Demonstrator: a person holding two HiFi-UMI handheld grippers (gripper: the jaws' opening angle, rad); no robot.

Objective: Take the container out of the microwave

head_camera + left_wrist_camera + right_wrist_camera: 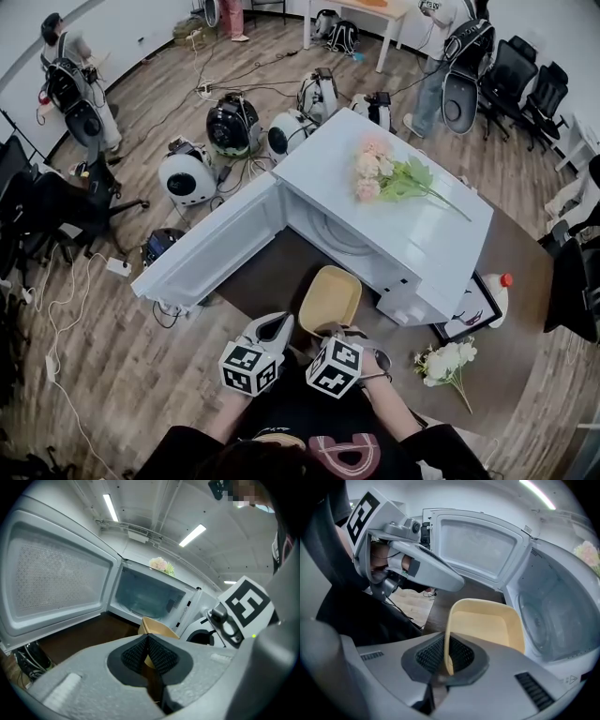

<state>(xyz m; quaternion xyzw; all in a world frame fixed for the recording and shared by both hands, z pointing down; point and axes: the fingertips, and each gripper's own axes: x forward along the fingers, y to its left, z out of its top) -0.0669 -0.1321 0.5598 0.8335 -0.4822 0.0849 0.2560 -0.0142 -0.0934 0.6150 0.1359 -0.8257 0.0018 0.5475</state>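
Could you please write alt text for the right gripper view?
The right claw is shut on the near rim of a pale yellow rectangular plastic container, just outside a white microwave oven with its door swung open.

The microwave (394, 225) stands on the counter (530, 319), its door (211, 248) swung out to the left. A bunch of flowers (389, 178) lies on its top. Before the open cavity is the container (330, 298), its near rim between the jaws of the right tool (345, 336). The left tool (279, 326) is just left of that one (beside the container). Right of the microwave are a framed picture (469, 314) and a bottle (497, 292), with a second bunch of flowers (448, 361) nearer the person.
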